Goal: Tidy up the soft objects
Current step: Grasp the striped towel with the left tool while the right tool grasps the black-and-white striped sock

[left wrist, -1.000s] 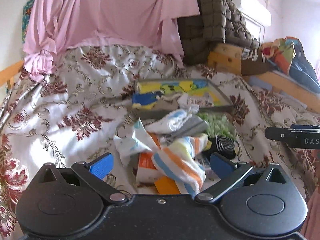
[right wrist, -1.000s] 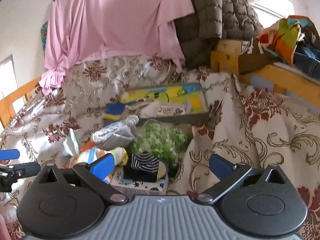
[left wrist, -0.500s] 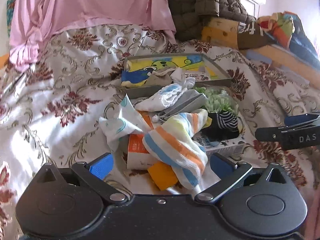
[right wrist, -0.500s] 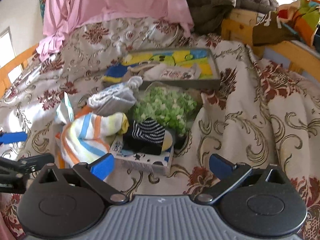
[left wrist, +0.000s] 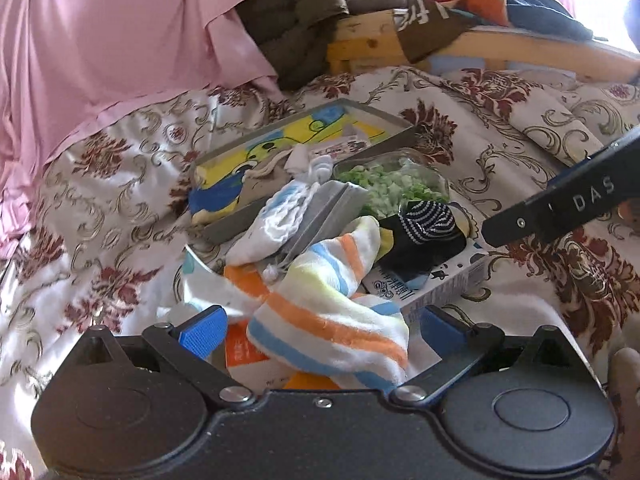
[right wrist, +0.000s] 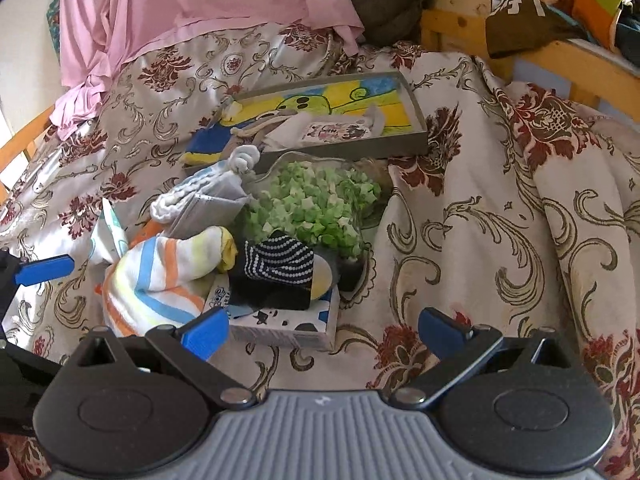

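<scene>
Left gripper [left wrist: 320, 330] hangs wide open around the near end of the striped sock [left wrist: 332, 300], holding nothing. Right gripper [right wrist: 324, 330] gapes empty, just near of the black sock [right wrist: 280, 276] on its small box [right wrist: 288, 328]. Close carelessly and the orange card [left wrist: 244, 354] underneath could come up too.

Bare bedspread [right wrist: 480, 248] right of the sock pile [right wrist: 224, 248]; tray [right wrist: 416, 136] close behind.

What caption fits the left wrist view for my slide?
Open left gripper approaches a striped sock in a pile of socks on the floral bedspread.
</scene>
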A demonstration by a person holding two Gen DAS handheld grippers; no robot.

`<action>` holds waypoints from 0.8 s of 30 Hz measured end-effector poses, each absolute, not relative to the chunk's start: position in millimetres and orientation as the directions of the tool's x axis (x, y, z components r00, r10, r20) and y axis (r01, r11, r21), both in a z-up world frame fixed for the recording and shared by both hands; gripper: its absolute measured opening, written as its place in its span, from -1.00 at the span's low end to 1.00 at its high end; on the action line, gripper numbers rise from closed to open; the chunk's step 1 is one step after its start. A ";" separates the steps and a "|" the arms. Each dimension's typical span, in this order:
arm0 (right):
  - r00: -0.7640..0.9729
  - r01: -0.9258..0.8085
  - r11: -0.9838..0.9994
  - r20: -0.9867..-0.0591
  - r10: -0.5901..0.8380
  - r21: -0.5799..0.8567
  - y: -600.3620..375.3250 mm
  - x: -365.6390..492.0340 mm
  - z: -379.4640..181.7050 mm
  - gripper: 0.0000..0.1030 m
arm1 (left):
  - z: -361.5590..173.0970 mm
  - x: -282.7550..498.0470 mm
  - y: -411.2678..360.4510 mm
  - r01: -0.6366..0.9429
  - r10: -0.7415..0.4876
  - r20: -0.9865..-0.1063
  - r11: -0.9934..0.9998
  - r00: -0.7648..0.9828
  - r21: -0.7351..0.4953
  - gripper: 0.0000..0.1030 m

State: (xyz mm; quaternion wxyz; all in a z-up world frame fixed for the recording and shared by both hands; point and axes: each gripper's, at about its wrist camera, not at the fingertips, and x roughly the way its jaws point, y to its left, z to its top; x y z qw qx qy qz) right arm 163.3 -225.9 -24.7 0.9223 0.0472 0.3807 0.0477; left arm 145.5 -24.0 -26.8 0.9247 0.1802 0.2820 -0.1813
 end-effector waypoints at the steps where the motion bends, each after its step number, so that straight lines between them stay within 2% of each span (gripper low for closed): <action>1: 0.712 -0.059 0.991 -0.690 0.129 0.123 -224.9 164.8 -25.6 1.00 | -27.5 147.5 -24.6 0.440 -0.236 -0.587 0.868 0.775 0.232 0.99; 9: 0.732 -0.100 0.993 -0.671 0.119 0.067 -214.5 191.2 -36.2 1.00 | -28.2 166.7 -20.7 0.458 -0.260 -0.566 0.856 0.782 0.240 0.98; 14: 0.724 -0.119 0.984 -0.667 0.176 0.131 -215.2 206.4 -40.9 0.99 | -33.4 175.8 -21.3 0.478 -0.277 -0.580 0.849 0.766 0.225 0.98; 20: 0.741 -0.133 0.983 -0.647 0.182 0.125 -211.7 214.0 -43.1 0.93 | -35.7 184.4 -22.8 0.514 -0.319 -0.602 0.838 0.732 0.181 0.78; 22: 0.731 -0.131 0.985 -0.659 0.175 0.117 -209.8 216.6 -46.2 0.86 | -36.3 186.0 -21.8 0.523 -0.334 -0.613 0.838 0.716 0.154 0.72; 24: 0.714 -0.133 0.983 -0.676 0.183 0.125 -208.4 218.8 -48.9 0.69 | -37.3 187.0 -22.5 0.524 -0.336 -0.620 0.840 0.709 0.144 0.62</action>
